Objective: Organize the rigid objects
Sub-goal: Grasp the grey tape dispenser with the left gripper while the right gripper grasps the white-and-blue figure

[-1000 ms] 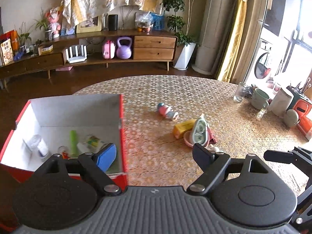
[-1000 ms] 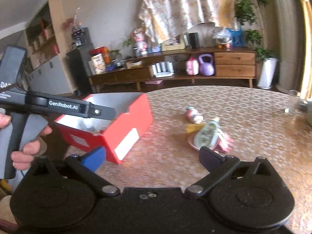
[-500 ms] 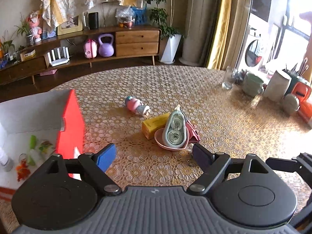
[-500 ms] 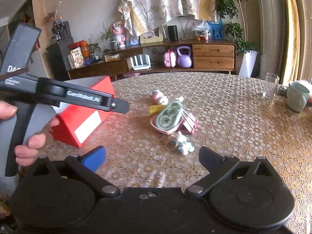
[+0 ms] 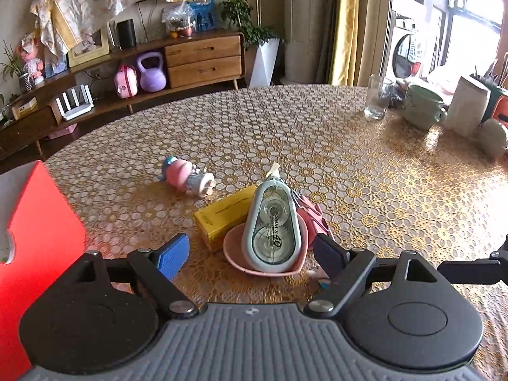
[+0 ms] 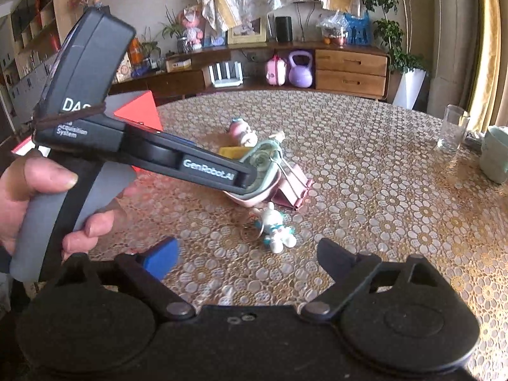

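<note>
Two wide-open claws, left claw [image 5: 250, 252] flanking pink dish [image 5: 236, 255].

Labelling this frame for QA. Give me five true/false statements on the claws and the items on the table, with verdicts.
1. The left claw is open, with the grey correction tape dispenser between its fingers. True.
2. The dispenser lies in a shallow pink dish. True.
3. The right claw is shut on the white bunny keychain figure. False: it is open, and the figure lies on the table ahead of it.
4. The yellow rectangular box is inside the red cardboard box. False: it lies on the table beside the dish.
5. The clear drinking glass lies tipped over. False: it stands upright.
</note>
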`<state>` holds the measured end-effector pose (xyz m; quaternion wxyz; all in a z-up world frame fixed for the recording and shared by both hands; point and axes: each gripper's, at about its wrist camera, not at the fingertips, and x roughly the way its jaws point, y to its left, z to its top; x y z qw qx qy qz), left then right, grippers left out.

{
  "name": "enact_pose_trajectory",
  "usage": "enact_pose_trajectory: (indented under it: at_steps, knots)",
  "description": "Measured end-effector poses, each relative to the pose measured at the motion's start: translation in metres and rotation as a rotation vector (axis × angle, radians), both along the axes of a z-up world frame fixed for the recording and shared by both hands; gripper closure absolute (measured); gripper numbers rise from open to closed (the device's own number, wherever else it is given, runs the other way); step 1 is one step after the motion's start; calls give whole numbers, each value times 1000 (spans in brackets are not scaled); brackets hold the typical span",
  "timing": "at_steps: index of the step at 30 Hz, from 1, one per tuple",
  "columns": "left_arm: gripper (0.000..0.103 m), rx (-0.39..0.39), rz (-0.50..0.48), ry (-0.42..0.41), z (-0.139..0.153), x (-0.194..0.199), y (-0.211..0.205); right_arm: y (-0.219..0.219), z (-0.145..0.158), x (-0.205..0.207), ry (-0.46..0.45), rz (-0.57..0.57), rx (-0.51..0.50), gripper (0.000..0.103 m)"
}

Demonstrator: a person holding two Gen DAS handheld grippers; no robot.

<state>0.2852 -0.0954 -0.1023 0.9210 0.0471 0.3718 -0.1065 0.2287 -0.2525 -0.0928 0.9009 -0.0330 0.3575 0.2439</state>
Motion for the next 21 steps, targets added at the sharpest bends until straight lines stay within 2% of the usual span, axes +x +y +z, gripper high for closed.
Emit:
enact_pose_trajectory:
  at_steps: [10,21]
  knots:
    - [18,11,-2,15,-23,29,-9,1,-15,27,27,9,-25,29]
    - [19,29,-7,-30,-26,35,-14,7,-27,44,48,10,-46,47]
